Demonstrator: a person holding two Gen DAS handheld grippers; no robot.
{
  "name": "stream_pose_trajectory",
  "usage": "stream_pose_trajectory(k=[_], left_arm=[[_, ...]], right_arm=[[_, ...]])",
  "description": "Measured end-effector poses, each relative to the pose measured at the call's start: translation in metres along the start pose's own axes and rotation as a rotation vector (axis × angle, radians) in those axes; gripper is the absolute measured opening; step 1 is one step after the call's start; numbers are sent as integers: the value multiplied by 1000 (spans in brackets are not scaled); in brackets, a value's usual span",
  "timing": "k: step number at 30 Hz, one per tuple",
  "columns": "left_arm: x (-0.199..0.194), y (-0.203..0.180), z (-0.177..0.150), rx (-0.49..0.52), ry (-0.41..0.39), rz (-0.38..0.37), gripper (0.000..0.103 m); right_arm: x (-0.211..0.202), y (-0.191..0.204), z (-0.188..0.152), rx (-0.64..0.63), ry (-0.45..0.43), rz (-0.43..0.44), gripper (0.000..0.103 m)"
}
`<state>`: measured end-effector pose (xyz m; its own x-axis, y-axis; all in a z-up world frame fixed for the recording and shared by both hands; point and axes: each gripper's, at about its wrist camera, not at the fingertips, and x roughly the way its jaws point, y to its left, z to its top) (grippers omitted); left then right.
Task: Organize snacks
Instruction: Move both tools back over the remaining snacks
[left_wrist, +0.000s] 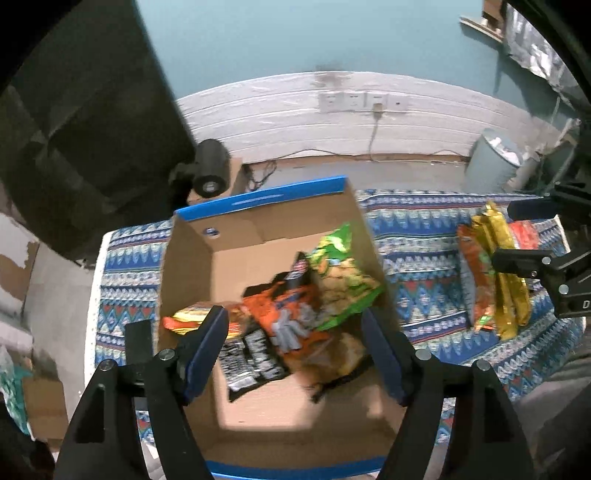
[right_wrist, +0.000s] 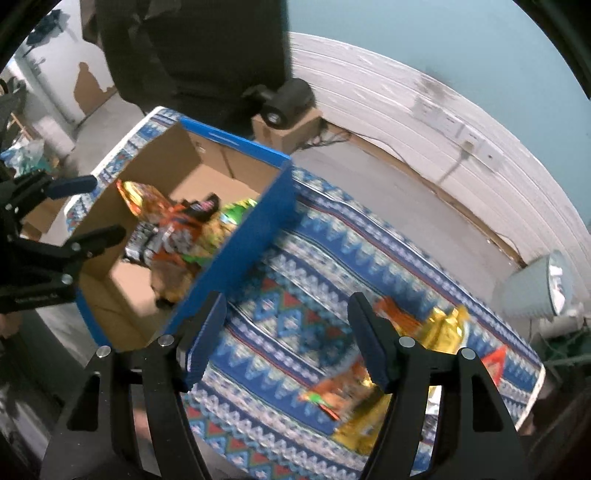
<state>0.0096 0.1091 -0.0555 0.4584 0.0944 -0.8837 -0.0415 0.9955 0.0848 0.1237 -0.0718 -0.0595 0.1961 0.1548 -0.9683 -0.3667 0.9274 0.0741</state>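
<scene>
Our left gripper (left_wrist: 295, 350) hangs wide and empty over the box (left_wrist: 192, 266), above the snacks (left_wrist: 295, 306) inside. Our right gripper (right_wrist: 288, 339) gapes empty near the gold packet (right_wrist: 443, 328) on the cloth (right_wrist: 295, 325).

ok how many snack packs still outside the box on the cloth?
3 visible, clustered right of the box: orange pack, gold pack lying against it, red pack behind. More may hide underneath.
</scene>
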Motion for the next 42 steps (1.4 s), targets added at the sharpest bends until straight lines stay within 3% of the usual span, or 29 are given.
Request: stream_pose_trajectory(k=[20, 32, 42], left_arm=[[11, -94, 16, 126, 43, -89, 77], [44, -144, 15, 171, 136, -147, 77], [78, -171, 9, 169, 219, -183, 77]], right_arm=[[-11, -99, -92, 184, 40, -50, 69], [25, -148, -137, 332, 88, -28, 69], [55, -154, -158, 389, 113, -3, 69]])
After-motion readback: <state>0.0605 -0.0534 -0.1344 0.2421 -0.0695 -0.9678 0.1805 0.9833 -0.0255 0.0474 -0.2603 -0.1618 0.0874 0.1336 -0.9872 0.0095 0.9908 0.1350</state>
